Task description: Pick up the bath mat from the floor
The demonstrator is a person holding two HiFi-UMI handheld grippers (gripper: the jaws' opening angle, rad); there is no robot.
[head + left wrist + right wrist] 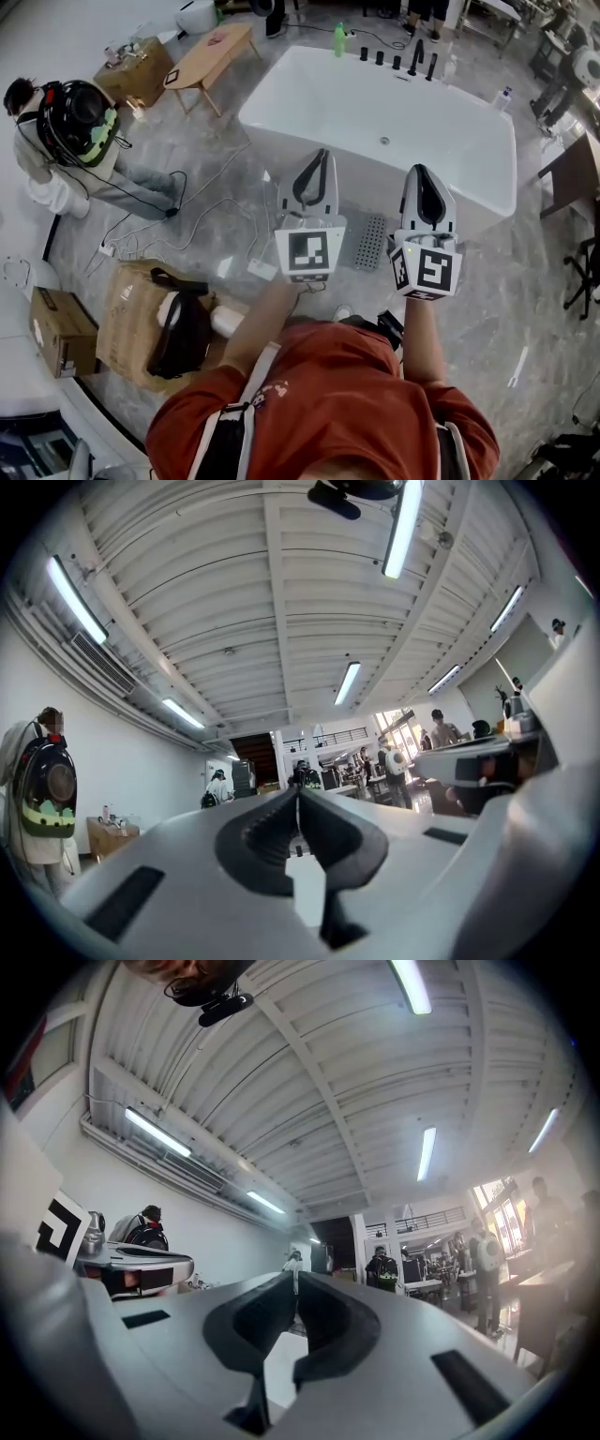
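Both grippers were clenched with nothing between their jaws: the left gripper (322, 155) (298, 795) and the right gripper (419, 170) (295, 1279) each showed their dark pads pressed tip to tip. They were held side by side in the air, pointing a little upward toward a long white hall. Each carried a cube with black-and-white square markers, the left cube (309, 253) and the right cube (427, 270); these patterns held no readable words.

Below, the bath mat (371, 242), grey and dotted with holes, lay on the floor (525, 309) against the side of the white bathtub (281, 103), seen between the two grippers and well below them. The floor was grey polished stone with pale veins. Black taps (417, 58) and a green bottle (339, 39) stood along the tub's far rim. A low wooden table (211, 56) stood beyond the tub's left end, with a cardboard box (136, 70) next to it. Cables (141, 234) trailed across the floor toward a crouching person (66, 131) in a backpack. Nearer, a woven basket (127, 314) held a black bag (183, 333), with another cardboard box (61, 333) beside it.

Small pale print on the wearer's red shirt (328, 403) was too small to read. Overhead ran a white ribbed ceiling (281, 621) with strip lights (403, 527).
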